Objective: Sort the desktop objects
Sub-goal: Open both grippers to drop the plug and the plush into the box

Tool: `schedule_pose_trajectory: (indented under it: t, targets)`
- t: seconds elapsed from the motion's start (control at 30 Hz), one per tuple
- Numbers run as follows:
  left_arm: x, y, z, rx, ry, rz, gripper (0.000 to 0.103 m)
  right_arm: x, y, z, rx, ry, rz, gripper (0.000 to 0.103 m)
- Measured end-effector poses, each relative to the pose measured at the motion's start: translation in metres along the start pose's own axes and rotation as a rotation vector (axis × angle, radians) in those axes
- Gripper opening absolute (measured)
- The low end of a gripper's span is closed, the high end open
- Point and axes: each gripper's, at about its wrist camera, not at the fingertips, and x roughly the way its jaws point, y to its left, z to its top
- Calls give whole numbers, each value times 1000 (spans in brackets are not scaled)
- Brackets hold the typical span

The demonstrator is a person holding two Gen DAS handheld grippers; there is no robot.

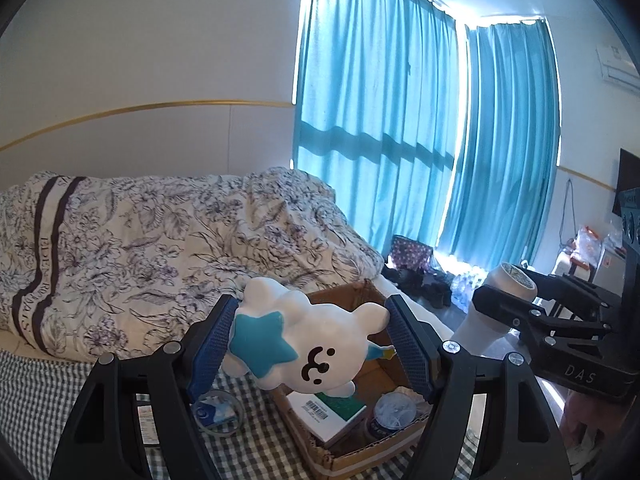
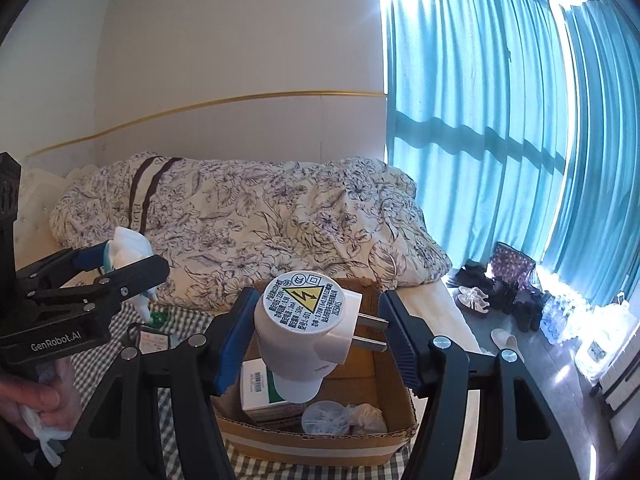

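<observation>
Left wrist: left gripper [image 1: 310, 344] pinching toy [image 1: 304, 344] over box [image 1: 360, 454], near its left edge. Right gripper [image 2: 316, 336] clamping plug [image 2: 304, 332] above box middle. Risking collision if dropping both together.

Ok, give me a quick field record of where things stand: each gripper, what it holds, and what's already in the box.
left gripper: shut on plush toy, white with a blue star, held above the box
right gripper: shut on plug-in device, white, two prongs pointing right, held above the box
cardboard box: open, on checked cloth
in box: green-and-white carton, round clear container
outside box: clear lid on the cloth, left of the box
</observation>
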Motion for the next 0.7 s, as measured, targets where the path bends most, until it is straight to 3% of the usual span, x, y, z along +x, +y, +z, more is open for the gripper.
schedule_pose_trajectory:
  t: [0.7]
  targets:
    - [108,-6,-42,0,161,-91,77,95,-33,-49,25,194,-46,62]
